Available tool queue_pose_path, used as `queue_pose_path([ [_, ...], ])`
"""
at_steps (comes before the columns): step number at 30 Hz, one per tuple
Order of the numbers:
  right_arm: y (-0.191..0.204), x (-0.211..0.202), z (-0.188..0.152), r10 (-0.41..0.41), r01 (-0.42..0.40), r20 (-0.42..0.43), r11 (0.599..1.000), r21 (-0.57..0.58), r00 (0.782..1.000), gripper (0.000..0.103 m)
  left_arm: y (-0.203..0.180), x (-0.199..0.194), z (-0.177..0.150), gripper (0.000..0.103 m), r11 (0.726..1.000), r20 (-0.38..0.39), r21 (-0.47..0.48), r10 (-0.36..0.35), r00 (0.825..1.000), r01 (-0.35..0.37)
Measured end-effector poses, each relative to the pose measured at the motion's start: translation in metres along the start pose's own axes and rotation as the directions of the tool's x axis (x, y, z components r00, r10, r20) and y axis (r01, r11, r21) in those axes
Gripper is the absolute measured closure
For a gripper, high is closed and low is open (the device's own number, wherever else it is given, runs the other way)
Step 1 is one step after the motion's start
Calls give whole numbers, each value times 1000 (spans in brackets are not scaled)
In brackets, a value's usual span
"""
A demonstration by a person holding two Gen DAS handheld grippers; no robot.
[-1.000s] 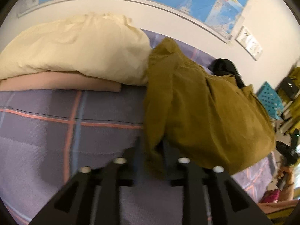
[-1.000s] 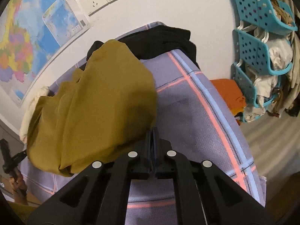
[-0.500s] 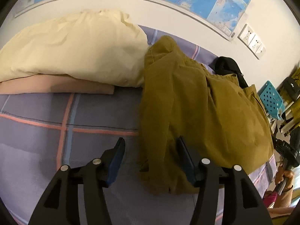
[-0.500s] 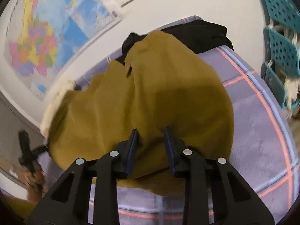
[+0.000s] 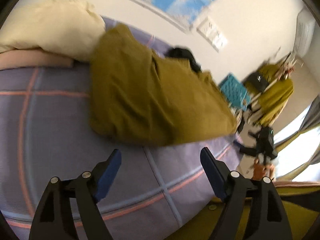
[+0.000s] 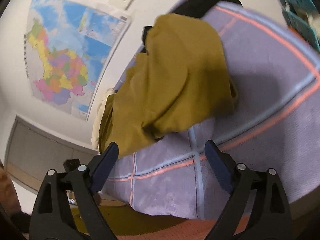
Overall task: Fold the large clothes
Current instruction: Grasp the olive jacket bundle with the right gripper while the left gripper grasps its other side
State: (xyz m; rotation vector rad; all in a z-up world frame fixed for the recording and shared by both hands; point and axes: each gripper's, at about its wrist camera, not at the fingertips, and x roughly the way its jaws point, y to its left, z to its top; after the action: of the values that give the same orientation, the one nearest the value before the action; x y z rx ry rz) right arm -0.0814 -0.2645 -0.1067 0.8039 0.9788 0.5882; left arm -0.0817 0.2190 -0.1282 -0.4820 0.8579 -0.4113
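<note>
Lying bunched on the purple plaid bedspread (image 5: 50, 124), the mustard garment (image 5: 152, 100) sits beyond both claws. The left gripper (image 5: 160, 160) and right gripper (image 6: 162, 154) hover with jaws spread wide, holding nothing, near the bed's edge.

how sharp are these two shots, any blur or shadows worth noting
Left wrist view: motion blur smears the mustard-yellow garment, the wall map and the shelves at right, while the open left gripper stays crisp; the window at far right is blown out. Right wrist view: milder blur, the garment casts a dark shadow on the plaid bedspread, and fisheye bends its stripes.
</note>
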Motion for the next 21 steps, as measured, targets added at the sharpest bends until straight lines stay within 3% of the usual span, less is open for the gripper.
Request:
queue_pose_path([
  [4, 5, 6, 9, -26, 26, 15, 1000, 3, 1000, 13, 4, 23, 3, 24, 997, -44, -68, -42, 998, 39],
  [11, 7, 17, 17, -106, 105, 49, 994, 19, 993, 12, 7, 40, 14, 13, 984, -8, -143, -111, 994, 109],
  [15, 12, 26, 21, -134, 133, 81, 991, 15, 988, 5, 2, 48, 24, 12, 986, 16, -142, -91, 996, 92],
  [21, 20, 46, 32, -150, 152, 143, 988, 0, 978, 5, 5, 63, 49, 12, 975, 87, -213, -49, 995, 66],
])
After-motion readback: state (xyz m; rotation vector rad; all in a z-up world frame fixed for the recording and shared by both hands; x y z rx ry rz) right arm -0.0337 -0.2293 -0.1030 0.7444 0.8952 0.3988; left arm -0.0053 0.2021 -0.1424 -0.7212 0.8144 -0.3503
